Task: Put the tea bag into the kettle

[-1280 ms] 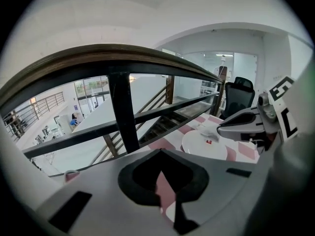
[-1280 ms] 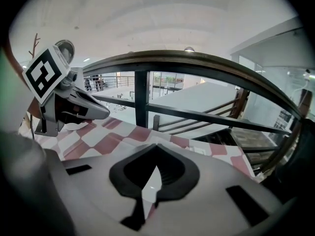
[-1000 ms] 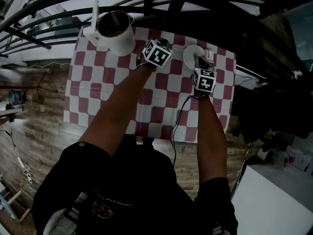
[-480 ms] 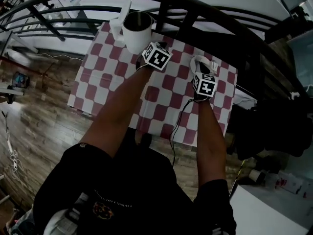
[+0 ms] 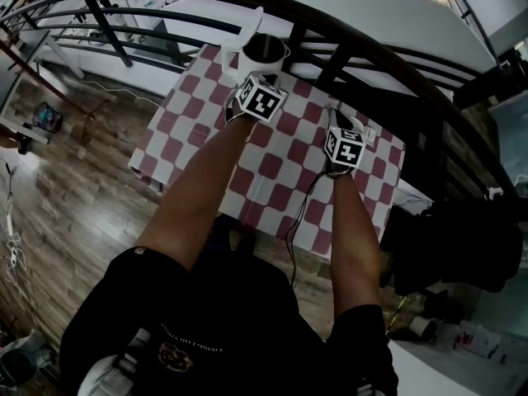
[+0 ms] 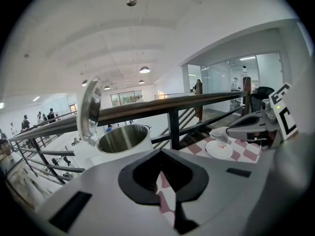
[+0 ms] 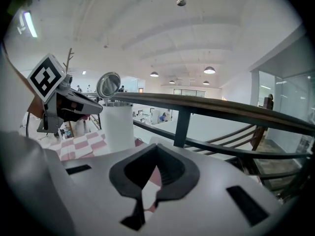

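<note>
We have lifted both hands toward the open kettle, the left gripper closed on nothing just before it, the right gripper, off to the kettle's right, pinching the tea bag, likely light, limp, tearable, best held by its upper edge.

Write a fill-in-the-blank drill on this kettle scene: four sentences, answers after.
1. The kettle's lid stands ____.
2. The tablecloth is checked red and ____.
3. In the left gripper view, the saucer lies to the kettle's ____.
4. The right gripper, jaws shut, holds a white ____ above the saucer.
Missing words: open; white; right; tea bag.
</note>
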Motion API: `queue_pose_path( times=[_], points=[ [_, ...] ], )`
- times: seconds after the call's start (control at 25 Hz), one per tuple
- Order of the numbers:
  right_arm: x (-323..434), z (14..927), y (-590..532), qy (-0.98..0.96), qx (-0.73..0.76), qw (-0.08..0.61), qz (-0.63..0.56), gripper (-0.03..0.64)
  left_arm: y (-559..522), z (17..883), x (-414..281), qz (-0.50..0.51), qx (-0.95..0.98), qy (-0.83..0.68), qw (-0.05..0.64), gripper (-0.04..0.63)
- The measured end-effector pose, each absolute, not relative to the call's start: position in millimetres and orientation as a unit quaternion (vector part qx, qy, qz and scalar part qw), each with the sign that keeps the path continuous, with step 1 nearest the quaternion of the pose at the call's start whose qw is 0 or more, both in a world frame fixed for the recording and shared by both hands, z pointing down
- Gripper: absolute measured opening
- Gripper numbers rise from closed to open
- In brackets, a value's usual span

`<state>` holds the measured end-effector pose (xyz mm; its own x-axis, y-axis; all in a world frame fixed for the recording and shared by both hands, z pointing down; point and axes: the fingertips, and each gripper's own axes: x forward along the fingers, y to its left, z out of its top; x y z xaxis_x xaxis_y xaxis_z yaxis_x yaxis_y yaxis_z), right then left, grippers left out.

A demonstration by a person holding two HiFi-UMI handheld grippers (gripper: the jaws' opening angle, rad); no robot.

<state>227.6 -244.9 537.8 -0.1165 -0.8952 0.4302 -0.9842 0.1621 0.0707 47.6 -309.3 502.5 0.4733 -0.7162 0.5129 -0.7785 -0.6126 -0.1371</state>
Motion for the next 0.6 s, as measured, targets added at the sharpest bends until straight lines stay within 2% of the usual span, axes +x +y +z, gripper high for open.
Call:
queue_pose_path(
  times=[0.6],
  points=[
    [122, 476, -297, -0.797, 0.582, 0.138, 0.081, 0.012, -319, 471, -92, 0.248, 0.809, -0.529, 0.062, -0.002]
  ],
)
